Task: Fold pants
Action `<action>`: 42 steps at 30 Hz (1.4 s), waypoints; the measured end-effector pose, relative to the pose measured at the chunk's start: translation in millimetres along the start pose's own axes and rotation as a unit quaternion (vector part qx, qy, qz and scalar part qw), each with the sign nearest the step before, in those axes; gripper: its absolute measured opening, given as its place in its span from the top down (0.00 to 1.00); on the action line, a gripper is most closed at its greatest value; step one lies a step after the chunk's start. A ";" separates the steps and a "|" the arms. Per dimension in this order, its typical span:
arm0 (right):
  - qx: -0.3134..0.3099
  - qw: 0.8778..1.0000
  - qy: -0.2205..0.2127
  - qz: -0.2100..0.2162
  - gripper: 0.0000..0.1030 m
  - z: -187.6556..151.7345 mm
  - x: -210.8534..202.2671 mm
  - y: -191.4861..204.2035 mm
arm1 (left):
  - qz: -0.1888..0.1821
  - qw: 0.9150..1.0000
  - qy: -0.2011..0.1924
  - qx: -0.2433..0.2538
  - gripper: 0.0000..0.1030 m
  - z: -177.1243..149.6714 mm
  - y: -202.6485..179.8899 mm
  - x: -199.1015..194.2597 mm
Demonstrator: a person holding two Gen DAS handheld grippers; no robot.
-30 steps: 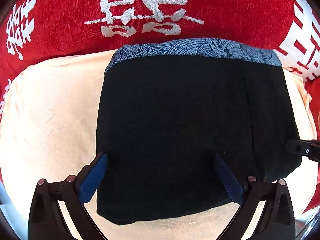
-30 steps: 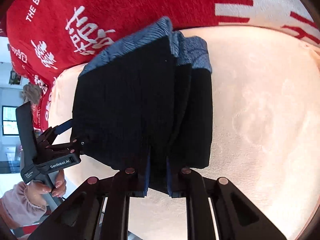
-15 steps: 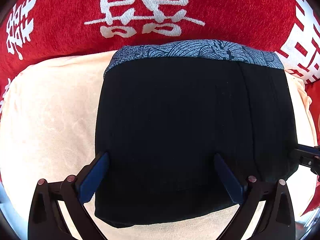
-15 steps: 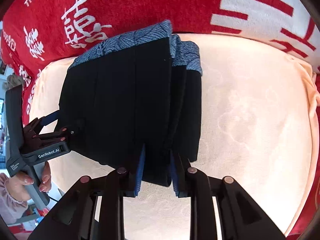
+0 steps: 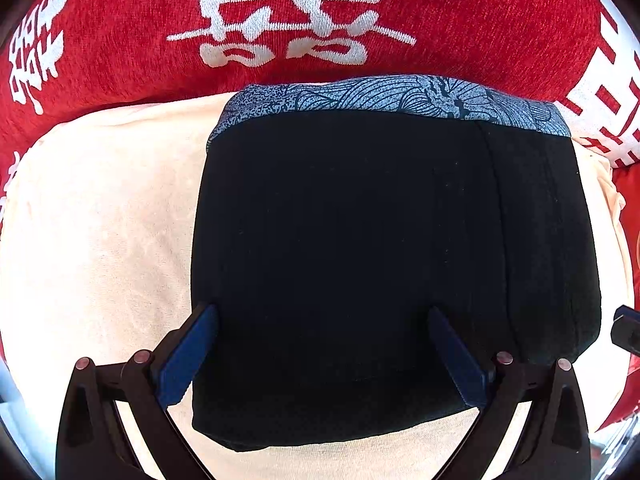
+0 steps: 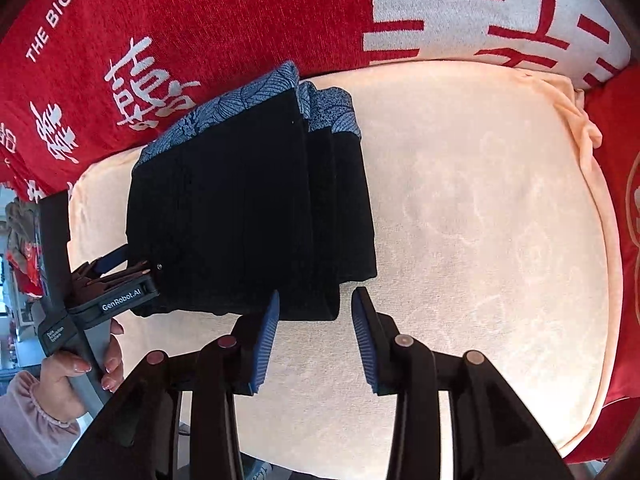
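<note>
We look down on a peach towel (image 6: 480, 208) spread over a red blanket with white characters (image 5: 288, 20), and on it lie the folded black pants (image 6: 248, 216), their blue patterned waistband (image 5: 400, 98) at twelve o'clock against the red. In the right wrist view the bundle's long axis runs from about six to twelve, and its near end sits at eleven o'clock from our right claw (image 6: 314, 334). That claw's jaws have just been opening, stand partly apart and grip nothing now, the cloth's edge lying just beyond the pads. Our left claw (image 5: 320, 356) hangs wide over the pants' near half, empty, with a hand (image 6: 76, 372) on its handle. We judge the left nearer for any last pat or tuck.
</note>
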State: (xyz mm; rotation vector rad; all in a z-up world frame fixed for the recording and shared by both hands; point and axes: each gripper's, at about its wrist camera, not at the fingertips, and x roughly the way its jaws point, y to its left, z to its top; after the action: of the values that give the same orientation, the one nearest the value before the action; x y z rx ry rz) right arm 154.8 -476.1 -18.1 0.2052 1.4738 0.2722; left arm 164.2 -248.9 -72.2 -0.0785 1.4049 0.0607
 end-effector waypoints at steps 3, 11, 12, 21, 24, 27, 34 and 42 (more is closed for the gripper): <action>-0.017 1.000 -0.006 0.001 0.60 4.9 1.5 13.1 | 0.000 1.000 0.002 0.000 0.00 -0.4 0.8 2.3; -0.067 0.998 0.007 0.019 0.60 16.0 22.3 45.9 | 0.002 1.000 0.007 -0.001 0.00 1.4 1.4 7.1; -0.069 0.997 0.020 0.019 0.60 16.8 29.7 47.0 | 0.001 1.000 0.009 -0.001 0.00 2.0 1.6 7.3; -0.086 0.995 0.035 0.019 0.60 17.7 44.9 42.2 | -0.006 1.000 0.021 0.004 0.00 8.2 4.4 7.9; -0.091 0.995 0.035 0.014 0.60 17.3 45.3 42.6 | -0.009 1.000 0.023 0.001 0.00 12.8 13.0 1.8; -0.095 0.995 0.034 0.014 0.60 17.3 47.6 42.6 | -0.008 1.000 0.015 -0.012 0.00 22.6 33.0 -4.3; -0.112 0.992 0.035 0.039 0.44 15.0 49.2 44.7 | -0.040 0.998 0.048 -0.006 0.00 36.2 58.6 7.6; -0.122 0.991 0.027 0.040 0.39 17.7 39.6 46.6 | -0.076 0.996 0.040 0.008 0.00 44.6 62.3 -5.1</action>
State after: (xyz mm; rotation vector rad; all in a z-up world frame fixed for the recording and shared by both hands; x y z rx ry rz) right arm 172.8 -419.2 -40.1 0.0599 1.4731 0.5233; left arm 201.6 -182.8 -61.0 -0.1753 1.4746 -0.0801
